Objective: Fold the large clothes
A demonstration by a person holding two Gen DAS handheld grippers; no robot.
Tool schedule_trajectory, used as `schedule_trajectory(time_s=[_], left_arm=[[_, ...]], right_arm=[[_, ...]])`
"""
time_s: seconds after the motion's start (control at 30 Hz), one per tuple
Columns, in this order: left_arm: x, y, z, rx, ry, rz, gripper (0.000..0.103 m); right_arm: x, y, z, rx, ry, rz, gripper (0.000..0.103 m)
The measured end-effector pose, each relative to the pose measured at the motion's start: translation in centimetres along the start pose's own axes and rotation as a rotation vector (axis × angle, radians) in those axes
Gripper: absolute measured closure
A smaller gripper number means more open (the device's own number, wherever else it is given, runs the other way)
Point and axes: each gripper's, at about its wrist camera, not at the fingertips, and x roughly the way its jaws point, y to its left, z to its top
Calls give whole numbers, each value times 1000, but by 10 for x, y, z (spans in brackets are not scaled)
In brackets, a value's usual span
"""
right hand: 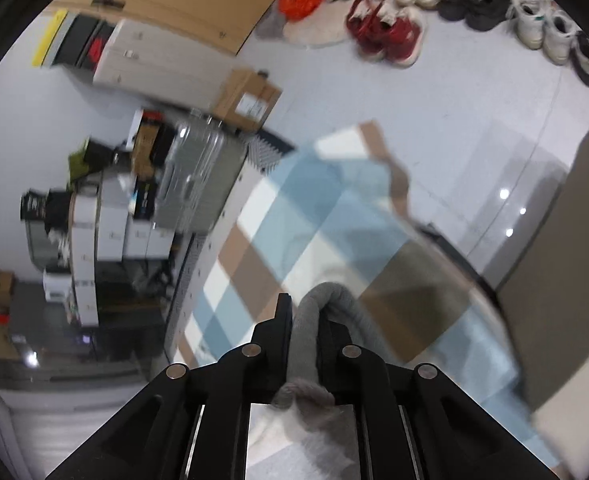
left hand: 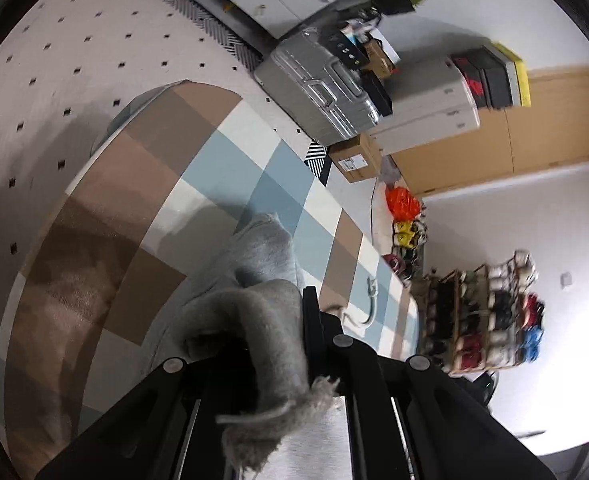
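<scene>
Both cams are riding on the grippers, looking down along the fingers, close over the checked cloth [left hand: 230,168]; each is tilting sideways; both are catching the silver suitcase [left hand: 318,92], the cardboard box [right hand: 250,100] and the shoes [right hand: 386,28].

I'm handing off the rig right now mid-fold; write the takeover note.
Left gripper: jaws shut on a bunched edge of the grey garment.
Right gripper: jaws clamped on another rolled edge of the same garment.
The garment's remaining fabric trails onto the checked blanket.
Done: both edges picked up.
Left: lay the held edges over, release, smooth flat. No finished fold is visible yet.
</scene>
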Motion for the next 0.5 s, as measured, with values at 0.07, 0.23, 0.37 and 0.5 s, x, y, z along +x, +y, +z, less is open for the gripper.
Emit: schedule_trajectory(time_s=[0.07,0.23,0.37,0.5], left_arm=[[-5,1,-2,-21,19,18,97],[-53,-19,-9,81,-162,172,18],[-89,-23,-29,116,-211,154,16],[-96,-22,-71,183,-124,203,16]], right_arm=[[-9,2,1,-19,-8,37,61],[-62,23,-24,-244,-227,-43,29],[-81,42,-60,-428,-222,-60,27],[-88,61,-130,-724,-211,-145,13]])
